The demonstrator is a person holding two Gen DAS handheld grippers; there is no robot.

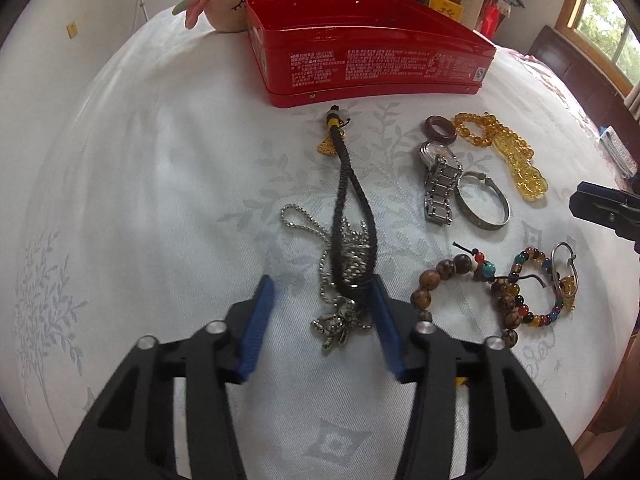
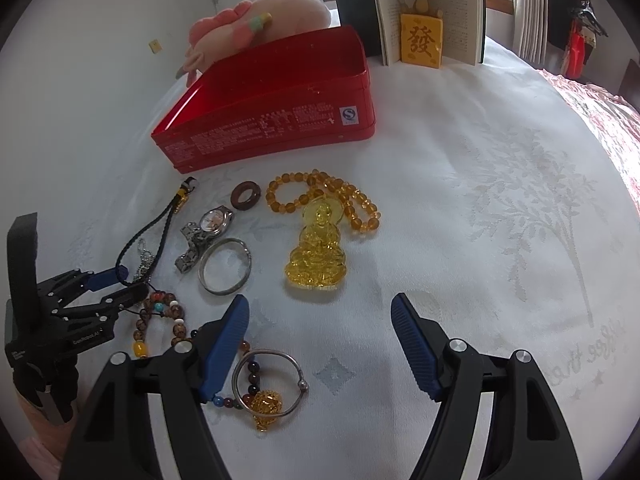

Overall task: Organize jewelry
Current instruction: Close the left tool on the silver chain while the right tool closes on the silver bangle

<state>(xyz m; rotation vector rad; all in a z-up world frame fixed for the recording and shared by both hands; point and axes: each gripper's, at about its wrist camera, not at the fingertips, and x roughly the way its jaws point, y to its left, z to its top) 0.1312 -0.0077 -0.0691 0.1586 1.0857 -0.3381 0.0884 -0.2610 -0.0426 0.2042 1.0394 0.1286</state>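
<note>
- Left gripper half-closed around black cord and silver chain, pads not yet pressing; both could lift tangled.
- Right gripper spread, empty; may snag the hoop near the tablecloth's near edge.

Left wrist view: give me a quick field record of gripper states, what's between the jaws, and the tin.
left gripper: open, straddling black braided cord and silver ball chain; contact unclear
right gripper: open, holding nothing
red metal tin: lid off, nothing visible inside
loose on white cloth: steel wristwatch, silver bangle, amber bead necklace
</note>
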